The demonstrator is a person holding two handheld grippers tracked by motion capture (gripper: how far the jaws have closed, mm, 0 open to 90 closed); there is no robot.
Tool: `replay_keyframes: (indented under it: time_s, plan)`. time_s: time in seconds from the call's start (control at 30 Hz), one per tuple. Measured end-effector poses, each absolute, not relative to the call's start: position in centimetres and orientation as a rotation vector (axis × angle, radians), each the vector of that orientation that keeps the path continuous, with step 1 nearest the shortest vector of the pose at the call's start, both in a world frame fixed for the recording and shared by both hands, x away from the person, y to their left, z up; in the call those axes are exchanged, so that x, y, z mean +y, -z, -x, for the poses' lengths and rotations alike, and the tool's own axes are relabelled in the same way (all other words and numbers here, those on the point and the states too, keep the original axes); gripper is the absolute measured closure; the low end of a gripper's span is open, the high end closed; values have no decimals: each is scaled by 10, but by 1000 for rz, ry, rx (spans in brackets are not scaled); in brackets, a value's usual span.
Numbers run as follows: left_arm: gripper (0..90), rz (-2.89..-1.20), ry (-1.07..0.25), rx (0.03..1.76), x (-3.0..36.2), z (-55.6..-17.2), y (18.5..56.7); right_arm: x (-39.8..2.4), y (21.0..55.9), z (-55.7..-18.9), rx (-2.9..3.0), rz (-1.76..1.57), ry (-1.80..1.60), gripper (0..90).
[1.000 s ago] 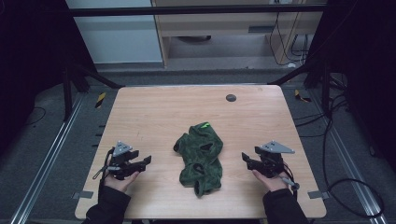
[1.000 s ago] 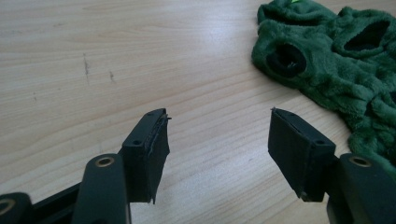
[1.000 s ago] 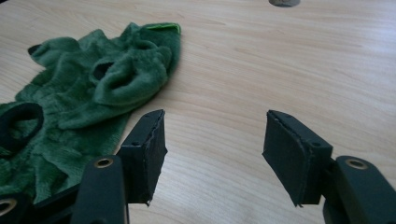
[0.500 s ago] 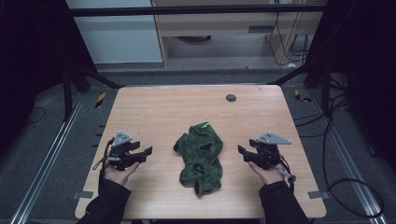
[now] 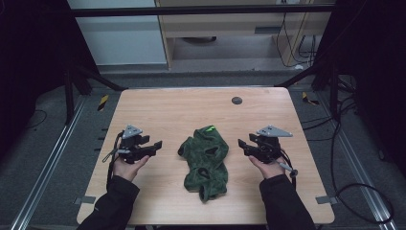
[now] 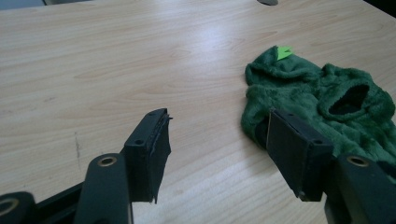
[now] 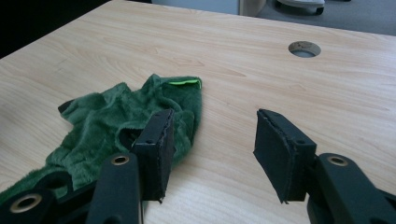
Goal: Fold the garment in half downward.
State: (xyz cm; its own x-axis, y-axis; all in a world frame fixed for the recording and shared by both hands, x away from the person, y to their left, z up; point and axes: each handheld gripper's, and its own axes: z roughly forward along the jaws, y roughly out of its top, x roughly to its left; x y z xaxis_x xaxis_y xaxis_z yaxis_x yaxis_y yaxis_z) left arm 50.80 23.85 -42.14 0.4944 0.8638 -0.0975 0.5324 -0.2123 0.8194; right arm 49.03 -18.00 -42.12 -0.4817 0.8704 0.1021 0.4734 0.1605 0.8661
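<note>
A crumpled green fleece garment (image 5: 206,160) with a bright green tag lies in the middle of the wooden table (image 5: 201,108). My left gripper (image 5: 155,146) hovers just left of it, open, nothing between its jaws. In the left gripper view the garment (image 6: 327,102) lies ahead to the right, close behind the right jaw. My right gripper (image 5: 243,146) is just right of the garment, open and empty. The right gripper view has the garment (image 7: 116,121) ahead to the left, partly behind the left jaw.
A round cable hole (image 5: 236,100) sits in the far part of the table, also seen as a cable hole (image 7: 304,48) ahead of the right gripper. Dark frame bars and cables surround the table on the floor.
Both grippers have moved inward toward the garment from the table's sides. The garment has not moved.
</note>
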Motion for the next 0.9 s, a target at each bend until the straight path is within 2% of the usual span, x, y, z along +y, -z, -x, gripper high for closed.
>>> replay_keyframes:
  time_s: [0.4, 0.9]
  plan:
    - [401, -1891, -500, 1137, 222, -528, 413, -171, 417, -508, 2038, -1270, -1246, 477]
    - [412, -1945, -482, 1109, 189, -552, 422, -157, 426, -533, 2048, -1291, -1226, 493]
